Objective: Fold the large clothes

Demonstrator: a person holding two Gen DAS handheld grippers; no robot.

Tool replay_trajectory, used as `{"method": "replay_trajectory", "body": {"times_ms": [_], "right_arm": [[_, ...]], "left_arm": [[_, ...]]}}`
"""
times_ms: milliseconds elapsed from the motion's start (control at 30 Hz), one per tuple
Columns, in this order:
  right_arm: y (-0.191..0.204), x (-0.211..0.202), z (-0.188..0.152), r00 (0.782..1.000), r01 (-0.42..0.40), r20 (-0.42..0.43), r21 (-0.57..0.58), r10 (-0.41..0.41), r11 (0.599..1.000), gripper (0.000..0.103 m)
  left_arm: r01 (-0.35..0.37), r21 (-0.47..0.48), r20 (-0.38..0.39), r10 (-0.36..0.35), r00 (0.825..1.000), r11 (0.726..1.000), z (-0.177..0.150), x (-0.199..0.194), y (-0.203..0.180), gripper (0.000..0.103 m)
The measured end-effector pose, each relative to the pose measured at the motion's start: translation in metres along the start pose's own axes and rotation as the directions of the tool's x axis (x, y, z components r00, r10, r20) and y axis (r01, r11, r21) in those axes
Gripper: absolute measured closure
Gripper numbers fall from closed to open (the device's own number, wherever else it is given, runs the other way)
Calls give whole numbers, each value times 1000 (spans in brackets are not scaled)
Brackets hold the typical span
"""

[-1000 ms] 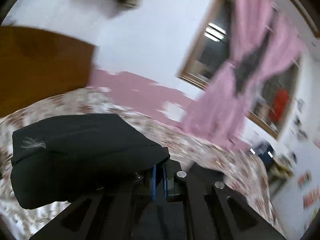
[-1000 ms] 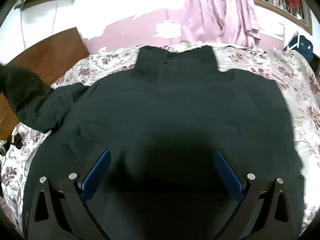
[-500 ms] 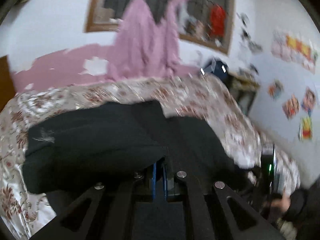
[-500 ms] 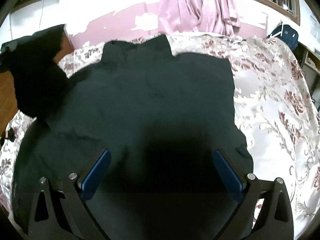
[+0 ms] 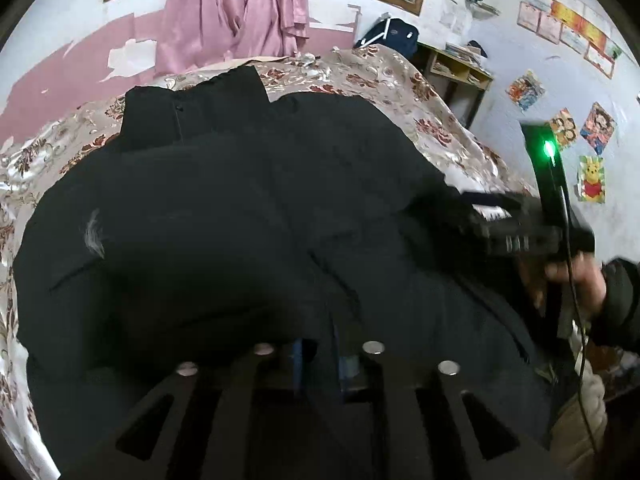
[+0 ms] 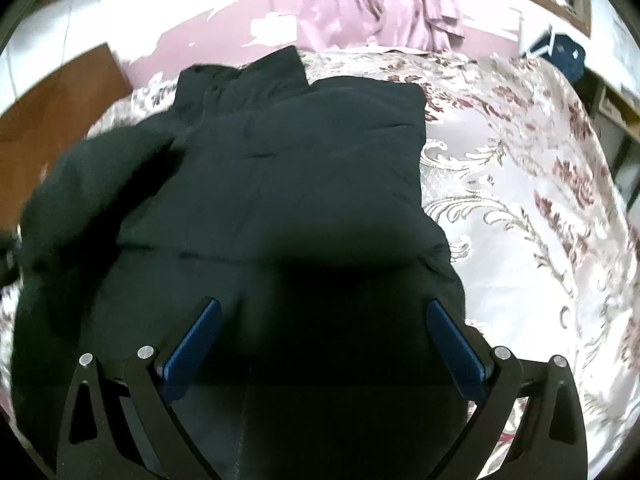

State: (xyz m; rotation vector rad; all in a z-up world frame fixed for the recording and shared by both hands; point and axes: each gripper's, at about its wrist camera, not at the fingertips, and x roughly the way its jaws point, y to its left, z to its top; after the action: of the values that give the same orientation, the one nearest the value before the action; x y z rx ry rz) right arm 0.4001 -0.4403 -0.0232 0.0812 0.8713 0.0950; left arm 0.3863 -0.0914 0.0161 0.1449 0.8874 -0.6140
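**Desk:** What does the frame show?

**Photographer:** A black padded jacket [image 6: 280, 184] spread over a floral bedspread [image 6: 520, 200], collar [image 5: 192, 112] toward the wall with the pink curtain [image 5: 236, 12]. The left claw [image 5: 318, 356] is clamped on a sleeve [image 5: 168, 264], holding it over the jacket's body. The right claw [image 6: 324, 344] hangs over the hem with its blue pads [image 6: 192, 344] spread wide, gripping nothing.

**Desk:** And the risk?

**Photographer:** Puffy fabric springs back, by my reckoning. Let the sleeve go too high and it may slide off toward the edge of the bed. The right claw presses nothing down, so the fold could open again; a tug on the sleeve might also drag the whole jacket askew
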Motion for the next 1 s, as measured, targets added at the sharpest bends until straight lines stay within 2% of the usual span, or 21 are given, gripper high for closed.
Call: {"method": "replay_trajectory", "body": {"times_ms": [33, 67, 133, 200, 333, 467, 533, 633, 700, 767, 833, 900, 933, 1000], "right_arm": [[0, 1, 1, 1000, -12, 4, 23, 12, 1000, 3], [1, 2, 3, 1000, -29, 11, 45, 29, 999, 3], [7, 3, 4, 998, -59, 22, 68, 57, 996, 3], [14, 5, 4, 997, -77, 28, 76, 75, 994, 3], [36, 1, 5, 991, -123, 60, 63, 119, 990, 3], [70, -10, 1, 983, -145, 113, -16, 145, 989, 3], [89, -16, -3, 978, -150, 136, -59, 156, 987, 3], [126, -29, -12, 967, -149, 183, -158, 177, 976, 3], [156, -35, -20, 961, -147, 196, -237, 196, 960, 3], [186, -37, -27, 958, -155, 178, -335, 224, 930, 3], [213, -38, -34, 959, -145, 163, -419, 231, 896, 3], [240, -39, -41, 964, -89, 176, -499, 201, 862, 3], [253, -38, -43, 965, -36, 200, -536, 168, 844, 3], [270, -39, -44, 960, 20, 242, -566, 142, 824, 3]], "left_arm": [[8, 2, 2, -8, 1000, 1000, -4, -1, -2, 63], [20, 4, 12, -20, 1000, 1000, -11, -5, -6, 57], [28, 6, 29, -28, 999, 1000, -19, -13, -11, 30], [31, -10, 61, -30, 998, 999, -28, -25, -13, 24], [45, -118, 102, -33, 994, 992, -49, -51, 0, 22], [-58, -273, 113, 92, 989, 960, -66, -76, 35, 20], [-135, -388, 89, 183, 979, 912, -72, -87, 63, 20], [-237, -529, 50, 309, 950, 815, -76, -100, 107, 20], [-259, -599, 38, 350, 936, 757, -76, -106, 132, 20], [-257, -647, 39, 368, 929, 718, -74, -108, 151, 20], [-259, -663, 36, 376, 926, 702, -69, -107, 164, 20], [-253, -669, 33, 368, 929, 699, -64, -103, 171, 20], [-253, -670, 30, 366, 930, 698, -63, -100, 173, 20], [-268, -669, 15, 373, 928, 693, -59, -94, 178, 19]]}}
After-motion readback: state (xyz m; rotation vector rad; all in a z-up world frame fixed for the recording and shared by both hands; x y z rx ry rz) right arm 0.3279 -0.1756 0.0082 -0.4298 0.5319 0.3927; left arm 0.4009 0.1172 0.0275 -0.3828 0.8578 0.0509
